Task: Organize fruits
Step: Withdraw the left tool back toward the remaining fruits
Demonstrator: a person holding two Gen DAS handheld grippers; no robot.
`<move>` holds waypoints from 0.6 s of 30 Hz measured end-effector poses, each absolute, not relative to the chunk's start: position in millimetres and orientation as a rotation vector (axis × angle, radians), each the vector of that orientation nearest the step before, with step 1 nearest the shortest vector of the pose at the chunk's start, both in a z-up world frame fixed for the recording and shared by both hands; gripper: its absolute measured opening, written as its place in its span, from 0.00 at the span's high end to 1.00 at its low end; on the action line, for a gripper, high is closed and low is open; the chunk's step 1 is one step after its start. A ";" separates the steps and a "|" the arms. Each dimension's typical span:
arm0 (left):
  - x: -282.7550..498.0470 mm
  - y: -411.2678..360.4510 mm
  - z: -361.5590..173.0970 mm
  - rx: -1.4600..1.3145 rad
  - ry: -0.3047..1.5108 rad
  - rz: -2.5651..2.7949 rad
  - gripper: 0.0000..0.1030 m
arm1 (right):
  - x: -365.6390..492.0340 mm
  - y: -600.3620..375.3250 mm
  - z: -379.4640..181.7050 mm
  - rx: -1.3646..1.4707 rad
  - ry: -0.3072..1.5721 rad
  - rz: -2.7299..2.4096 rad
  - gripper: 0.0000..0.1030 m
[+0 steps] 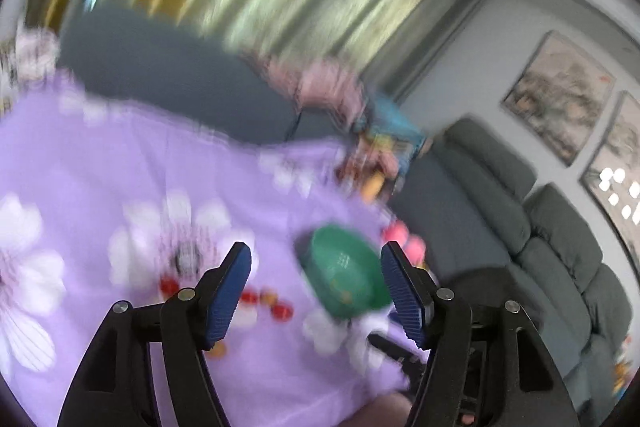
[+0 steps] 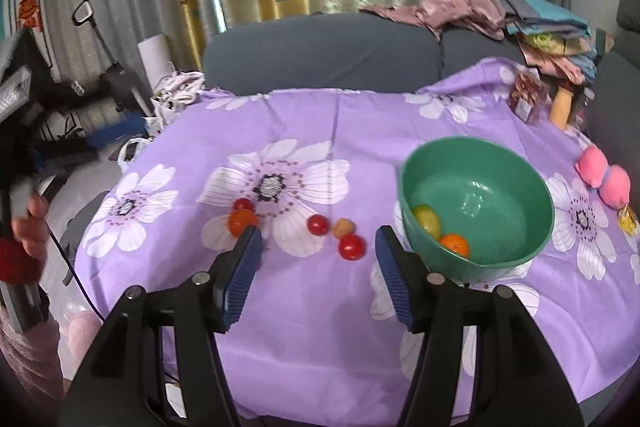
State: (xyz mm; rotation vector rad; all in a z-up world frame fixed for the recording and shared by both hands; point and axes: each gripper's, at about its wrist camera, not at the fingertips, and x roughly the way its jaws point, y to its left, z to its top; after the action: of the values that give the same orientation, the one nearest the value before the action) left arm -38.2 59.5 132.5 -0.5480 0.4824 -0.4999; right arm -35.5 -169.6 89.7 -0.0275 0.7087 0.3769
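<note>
Both grippers — left [image 1: 316,291], right [image 2: 318,267] — hover tilted down over the tablecloth [image 2: 320,327], fingers apart, gripping nothing.

Soft daylight, left view blurred, fisheye-warped edges

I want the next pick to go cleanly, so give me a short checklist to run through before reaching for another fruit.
1. Right tongs empty and open: ok.
2. Left tongs empty and open: ok, though that view is blurred.
3. Green bowl upright on the purple cloth: ok; it holds a yellow-green fruit and an orange one.
4. Fruits left on the cloth: not ok, five remain.
5. Nearest target, the red fruit, free of neighbours: cannot tell; the pale fruit sits very close.
</note>
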 end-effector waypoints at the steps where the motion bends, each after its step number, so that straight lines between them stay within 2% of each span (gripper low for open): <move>1: -50.5 64.6 143.0 -0.553 0.412 -0.522 0.32 | -38.5 -168.1 92.1 -0.028 0.700 0.382 0.43; 4: -97.4 85.5 173.4 -0.572 0.128 -0.630 0.00 | -49.8 -163.4 99.0 -0.032 0.672 0.402 0.40; 7: -111.4 91.7 170.4 -0.622 0.030 -0.578 0.00 | -53.0 -160.0 97.1 -0.032 0.676 0.411 0.39; 11: -78.2 76.1 139.0 -0.595 0.319 -0.524 0.00 | -53.6 -156.5 87.4 -0.035 0.704 0.423 0.39; 14: -65.8 60.9 116.5 -0.494 0.380 -0.445 0.00 | -52.0 -152.2 79.1 -0.054 0.729 0.431 0.39; 18: -39.6 50.4 88.6 -0.417 0.561 -0.398 0.00 | -46.7 -148.0 61.7 -0.051 0.787 0.445 0.38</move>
State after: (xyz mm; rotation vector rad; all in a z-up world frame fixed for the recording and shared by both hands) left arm -39.6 50.4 88.6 -0.4171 0.5607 -0.3976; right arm -46.7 -148.0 61.7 -0.0507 0.7873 0.4454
